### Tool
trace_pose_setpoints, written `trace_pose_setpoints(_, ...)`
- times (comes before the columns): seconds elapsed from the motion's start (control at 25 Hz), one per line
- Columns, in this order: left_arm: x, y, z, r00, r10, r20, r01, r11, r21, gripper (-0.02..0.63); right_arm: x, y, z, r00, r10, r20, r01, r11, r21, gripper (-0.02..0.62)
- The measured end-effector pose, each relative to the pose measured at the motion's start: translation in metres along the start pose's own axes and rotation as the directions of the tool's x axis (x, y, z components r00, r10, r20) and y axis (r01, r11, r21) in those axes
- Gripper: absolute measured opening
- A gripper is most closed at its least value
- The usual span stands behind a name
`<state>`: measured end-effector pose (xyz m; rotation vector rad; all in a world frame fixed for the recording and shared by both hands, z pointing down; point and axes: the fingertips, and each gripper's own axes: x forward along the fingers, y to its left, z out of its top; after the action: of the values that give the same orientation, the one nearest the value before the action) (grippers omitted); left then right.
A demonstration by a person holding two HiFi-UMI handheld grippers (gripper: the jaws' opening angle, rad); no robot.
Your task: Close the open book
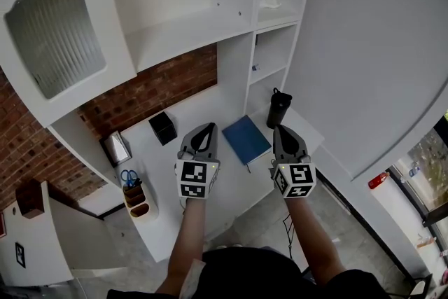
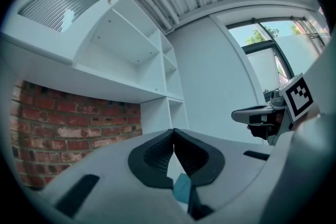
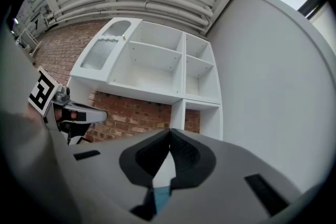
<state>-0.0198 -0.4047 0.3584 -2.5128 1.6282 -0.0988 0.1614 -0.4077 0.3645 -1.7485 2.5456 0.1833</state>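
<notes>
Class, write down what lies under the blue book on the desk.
The blue book lies closed and flat on the white desk, and the desk top shows beside it. Anything directly beneath its cover is hidden from view.

The left gripper (image 1: 207,128) and the right gripper (image 1: 279,129) look alike. Ahead of each white cube (image 1: 194,178) with black square markers, a smooth grey shell with narrow black slots tapers to black ribbed pads (image 2: 157,153). Behind the cube, the forearms are bare, and the person wears a black top (image 1: 245,276).
</notes>
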Motion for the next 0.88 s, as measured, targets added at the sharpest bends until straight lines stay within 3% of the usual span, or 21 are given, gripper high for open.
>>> trace_pose_setpoints(0.88,-0.004,-0.002,-0.008,1.0,0.003,-0.023,-0.003,1.0,-0.012,0.009,-0.007,-0.011,-0.014,0.998,-0.022,-0.054,0.023,1.0,0.013,-0.003)
